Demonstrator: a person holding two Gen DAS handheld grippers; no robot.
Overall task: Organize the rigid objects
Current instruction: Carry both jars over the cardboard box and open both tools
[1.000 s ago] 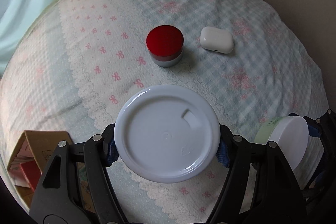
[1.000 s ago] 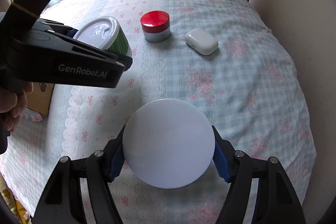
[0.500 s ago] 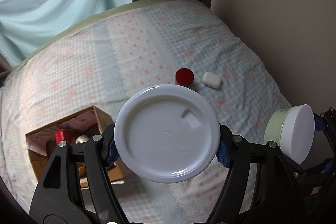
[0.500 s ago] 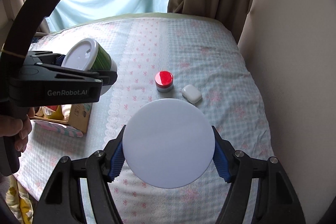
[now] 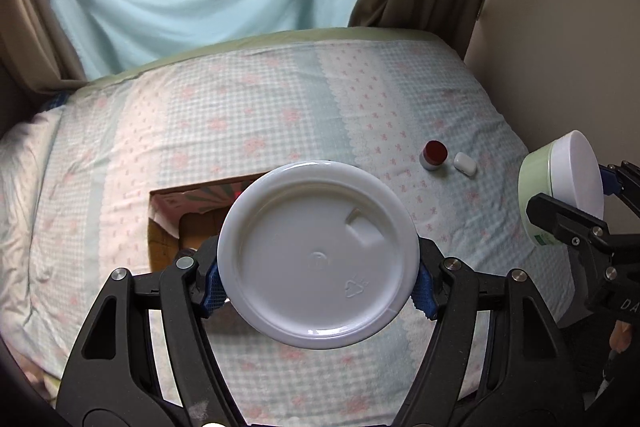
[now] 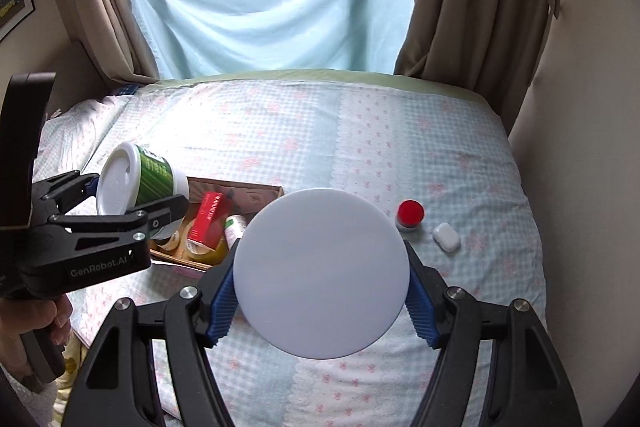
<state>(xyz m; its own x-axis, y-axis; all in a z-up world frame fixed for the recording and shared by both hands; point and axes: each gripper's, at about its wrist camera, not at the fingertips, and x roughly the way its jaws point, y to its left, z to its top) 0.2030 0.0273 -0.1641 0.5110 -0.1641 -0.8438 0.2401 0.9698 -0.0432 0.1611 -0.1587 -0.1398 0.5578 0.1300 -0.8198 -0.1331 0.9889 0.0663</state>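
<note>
Both tubs are now carried high above the bed: green tub (image 6: 154, 183) clamped in the left gripper (image 5: 318, 285), pale-green jar (image 5: 560, 187) in the right gripper (image 6: 320, 293). The cardboard box (image 6: 224, 227) has come underneath, so drop-off looks next.

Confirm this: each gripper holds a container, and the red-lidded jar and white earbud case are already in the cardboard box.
Not quite. The right wrist view shows the red-lidded jar and white earbud case lying on the bedspread, outside the cardboard box. Both grippers do hold containers.
</note>
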